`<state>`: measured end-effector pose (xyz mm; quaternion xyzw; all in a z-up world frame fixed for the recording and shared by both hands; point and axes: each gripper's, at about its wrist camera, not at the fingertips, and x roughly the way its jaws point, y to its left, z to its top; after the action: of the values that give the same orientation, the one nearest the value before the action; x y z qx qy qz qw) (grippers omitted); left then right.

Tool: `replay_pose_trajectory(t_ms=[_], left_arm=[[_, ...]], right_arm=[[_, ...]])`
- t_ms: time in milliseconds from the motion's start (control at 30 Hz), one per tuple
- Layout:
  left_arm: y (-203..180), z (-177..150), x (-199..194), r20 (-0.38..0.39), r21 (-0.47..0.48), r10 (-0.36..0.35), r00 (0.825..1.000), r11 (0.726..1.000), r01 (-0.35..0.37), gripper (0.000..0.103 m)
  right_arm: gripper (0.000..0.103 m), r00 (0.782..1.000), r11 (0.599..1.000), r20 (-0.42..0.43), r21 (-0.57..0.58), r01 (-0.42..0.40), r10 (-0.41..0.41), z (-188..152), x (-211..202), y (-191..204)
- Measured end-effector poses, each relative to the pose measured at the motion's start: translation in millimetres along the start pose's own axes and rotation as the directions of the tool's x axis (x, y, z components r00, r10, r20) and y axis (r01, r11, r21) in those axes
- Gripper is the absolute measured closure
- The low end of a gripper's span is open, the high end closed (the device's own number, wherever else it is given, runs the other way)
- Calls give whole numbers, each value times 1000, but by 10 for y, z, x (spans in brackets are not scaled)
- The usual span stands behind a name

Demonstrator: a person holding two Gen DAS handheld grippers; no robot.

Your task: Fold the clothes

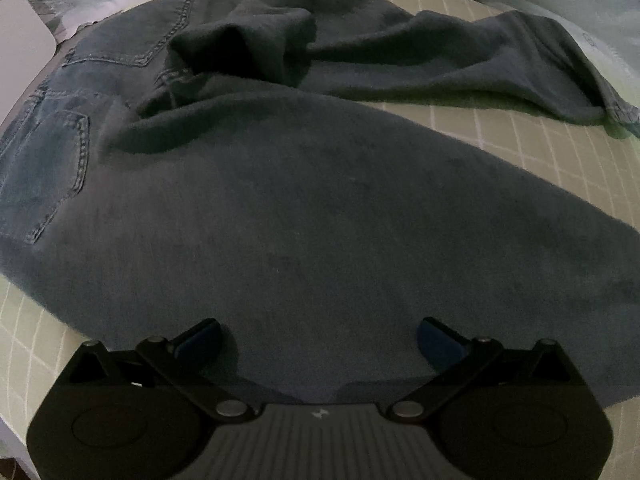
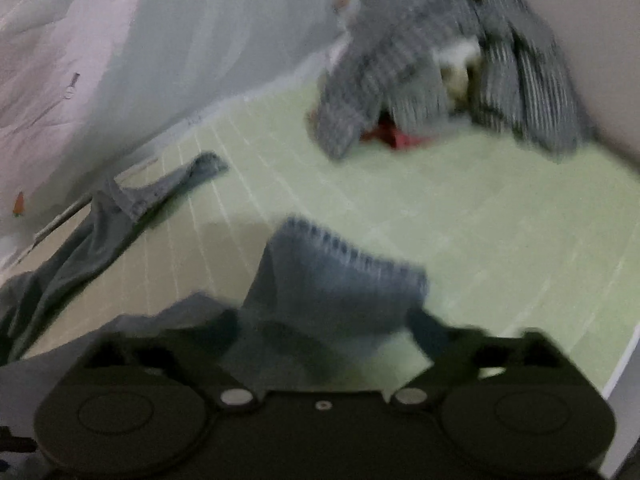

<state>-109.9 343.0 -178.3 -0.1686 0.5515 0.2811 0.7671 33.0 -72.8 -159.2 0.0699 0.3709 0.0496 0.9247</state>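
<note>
Lies spread across the bed, right under both cameras: a pair of lined jeans (image 1: 320,220), apparently turned so the dark, napped fleece lining faces up. Shows soft and matte, broad and nearly flat in front, bunched into a hollow fold further back where one leg (image 1: 480,64) trails off to the right. Reveals the outer denim (image 1: 60,152) only at the left: washed blue, stiffer, with pale double stitching round a pocket. Looks laid out this way so that the wide panel can be smoothed before a fold.

Hovers low over the near edge of that fleece: the left gripper (image 1: 320,332), jaws released and wide apart, blue pads clear of the cloth, pinching nothing. Seems poised to press or pick up the edge.

Stands just as wide: the right gripper (image 2: 328,328), blurred, with a stitched hem (image 2: 344,264) rising between its fingers. Appears let go rather than clamped, as far as the smear allows; sags in a soft peak, probably part of the same garment.

Underneath: a pale green sheet (image 2: 480,220) with a thin white grid, smooth and taut. Further back, a heap of grey-striped clothes (image 2: 440,72), crumpled, with something red (image 2: 396,136) beneath, likely waiting their turn. Along the left, a white quilt (image 2: 80,60) printed with small carrots, pushed aside to free the folding space.
</note>
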Motion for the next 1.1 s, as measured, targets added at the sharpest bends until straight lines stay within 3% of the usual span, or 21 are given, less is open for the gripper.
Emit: replay_pose_trajectory(t_ms=[100,267,500,633,733,800,900,967,1033,1100], left_arm=[[-45,-89,-40,14,-11,19,1000,1000,-19,0],[-134,-194,-97,33,-45,67,997,997,-65,0],[-151,-275,-142,20,-180,106,994,979,-101,0],[-159,-278,-139,13,-203,117,993,973,-112,0],[-131,-296,-144,14,-220,106,994,970,-100,0],[-91,-307,-123,12,-246,83,996,966,-78,0],[-62,-340,-88,12,-255,65,998,965,-60,0],[-83,-348,-77,17,-236,71,997,970,-65,0],[-97,-373,-66,27,-217,67,997,974,-59,0],[-77,-396,-52,31,-217,51,998,975,-43,0]], right_arm=[[0,999,993,37,-113,-23,28,138,62,-1],[0,996,980,-8,-181,-85,85,334,374,-47],[0,973,945,-154,-255,-207,171,456,891,40],[1,957,941,-236,-251,-228,169,507,1075,78],[32,948,949,-258,-204,-240,185,543,1139,34],[61,940,946,-268,-186,-266,212,565,1131,12],[82,935,934,-240,-181,-307,261,610,1044,35],[85,948,933,-161,-197,-302,273,684,902,40],[87,962,947,-27,-170,-272,271,810,686,-17],[88,964,956,54,-152,-250,260,899,546,-76]])
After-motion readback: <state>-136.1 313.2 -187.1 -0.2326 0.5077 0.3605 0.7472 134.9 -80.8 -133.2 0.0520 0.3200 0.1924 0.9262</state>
